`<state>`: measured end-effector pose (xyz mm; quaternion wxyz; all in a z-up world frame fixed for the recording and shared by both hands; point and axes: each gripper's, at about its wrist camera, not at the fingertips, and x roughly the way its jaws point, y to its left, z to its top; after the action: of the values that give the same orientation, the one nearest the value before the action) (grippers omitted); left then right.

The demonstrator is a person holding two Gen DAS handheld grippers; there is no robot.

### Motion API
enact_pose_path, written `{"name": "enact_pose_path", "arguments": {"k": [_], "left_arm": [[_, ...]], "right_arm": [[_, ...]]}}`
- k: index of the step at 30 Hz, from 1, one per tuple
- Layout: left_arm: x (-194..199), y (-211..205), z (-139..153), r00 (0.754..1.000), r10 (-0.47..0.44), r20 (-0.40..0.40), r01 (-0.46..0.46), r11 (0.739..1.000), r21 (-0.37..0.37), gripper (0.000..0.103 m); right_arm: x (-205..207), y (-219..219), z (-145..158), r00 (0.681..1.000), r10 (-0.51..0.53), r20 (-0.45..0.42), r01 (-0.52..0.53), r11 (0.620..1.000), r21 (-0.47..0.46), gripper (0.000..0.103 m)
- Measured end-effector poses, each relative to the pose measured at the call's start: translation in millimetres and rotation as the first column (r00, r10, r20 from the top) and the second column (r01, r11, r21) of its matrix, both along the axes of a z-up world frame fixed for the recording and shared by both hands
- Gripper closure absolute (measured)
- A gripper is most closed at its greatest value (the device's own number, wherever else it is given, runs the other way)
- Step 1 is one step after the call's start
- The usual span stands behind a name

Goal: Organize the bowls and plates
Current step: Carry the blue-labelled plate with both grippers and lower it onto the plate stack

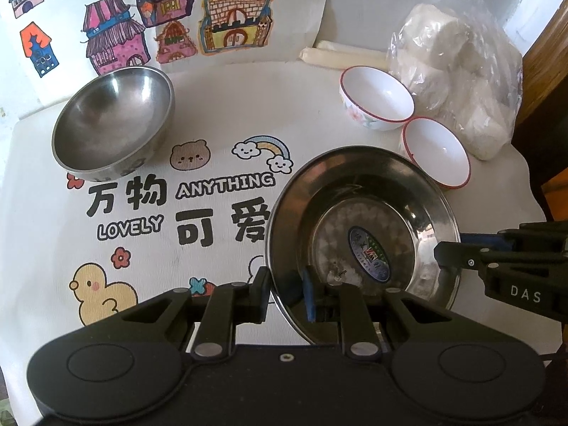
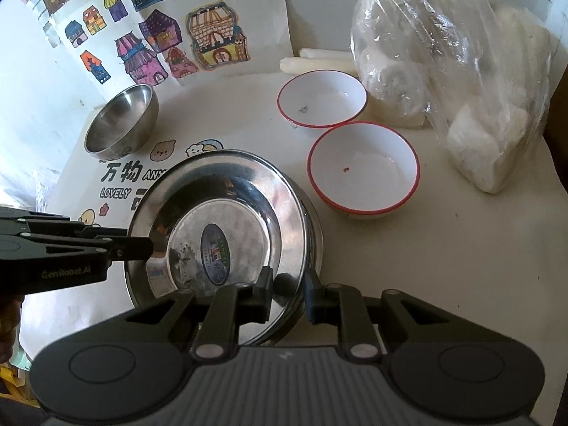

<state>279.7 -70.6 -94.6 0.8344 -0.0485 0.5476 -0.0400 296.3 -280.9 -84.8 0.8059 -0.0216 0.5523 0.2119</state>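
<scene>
Both grippers clamp the rim of one steel plate (image 1: 362, 220), which sits near the front of the table (image 2: 443, 248). Left gripper (image 1: 285, 296): fingers narrow, pads on either side of the plate's near-left rim. Right gripper (image 2: 289, 293): fingers narrow, pads on either side of the plate's near-right rim. In the right wrist view a stacked steel edge shows under the plate on its right side; whether it belongs to a second plate cannot be told.

Two white bowls with red rims stand just beyond the plate to the right: the near bowl (image 2: 364, 167) and the far bowl (image 2: 322, 98), side by side. A steel bowl (image 1: 113, 120) stands apart at the far left, on the printed table cover. A plastic bag (image 2: 454, 71) of white lumps lies at the far right.
</scene>
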Motion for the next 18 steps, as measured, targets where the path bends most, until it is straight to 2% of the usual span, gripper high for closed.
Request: {"name": "enact_pose_path", "arguments": {"k": [18], "left_arm": [[1.3,1.0,-7.1,1.000,0.010,-0.022,-0.010,1.000,-0.007,0.081]], "right_arm": [[-0.4,6.0,0.9,1.000,0.026,0.014,-0.025,0.999,-0.034,0.079]]}}
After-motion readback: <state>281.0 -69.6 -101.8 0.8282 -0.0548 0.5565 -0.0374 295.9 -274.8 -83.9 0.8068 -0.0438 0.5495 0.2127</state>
